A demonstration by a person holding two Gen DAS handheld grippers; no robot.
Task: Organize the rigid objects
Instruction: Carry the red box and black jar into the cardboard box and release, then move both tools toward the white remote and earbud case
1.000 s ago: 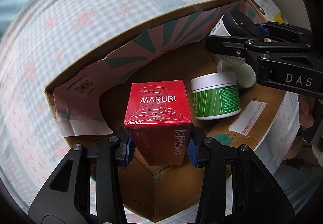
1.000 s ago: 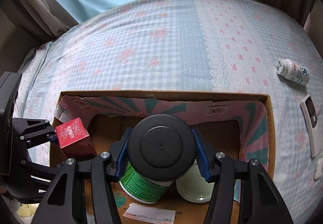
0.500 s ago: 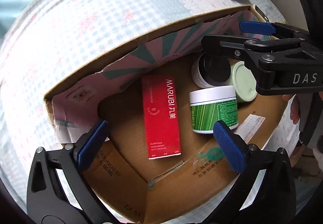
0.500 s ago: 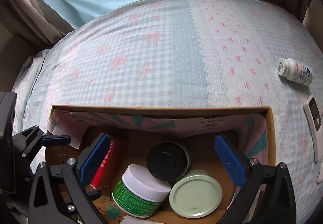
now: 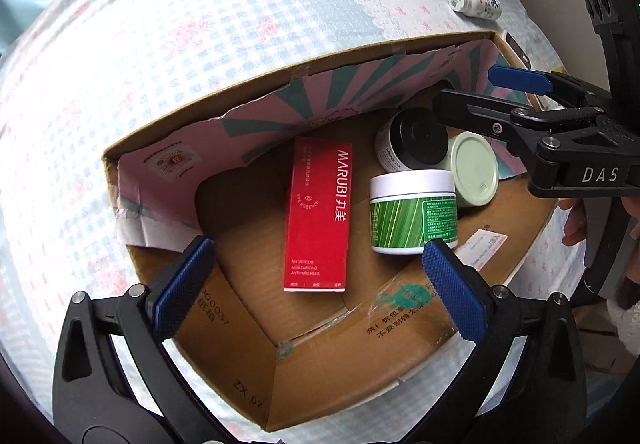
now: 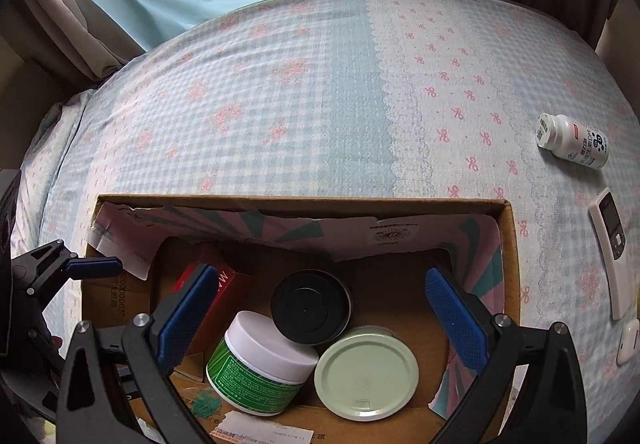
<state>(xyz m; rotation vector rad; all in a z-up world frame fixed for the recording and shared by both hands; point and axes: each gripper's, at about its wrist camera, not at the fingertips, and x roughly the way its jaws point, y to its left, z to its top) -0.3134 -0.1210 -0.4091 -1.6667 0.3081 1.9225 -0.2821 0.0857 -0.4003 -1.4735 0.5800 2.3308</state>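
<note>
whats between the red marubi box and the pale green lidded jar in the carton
The green-striped jar with the white lid and, behind it, the black-lidded jar sit between the red box and the pale green lid; clearest in the left wrist view.

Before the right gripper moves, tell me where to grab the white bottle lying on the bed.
Grip the white bottle across its round body, near mid-length, coming down from above. It lies on its side on the bedspread, apart from the cardboard box and the remote, so the right gripper, now open, likely has room either side.
</note>
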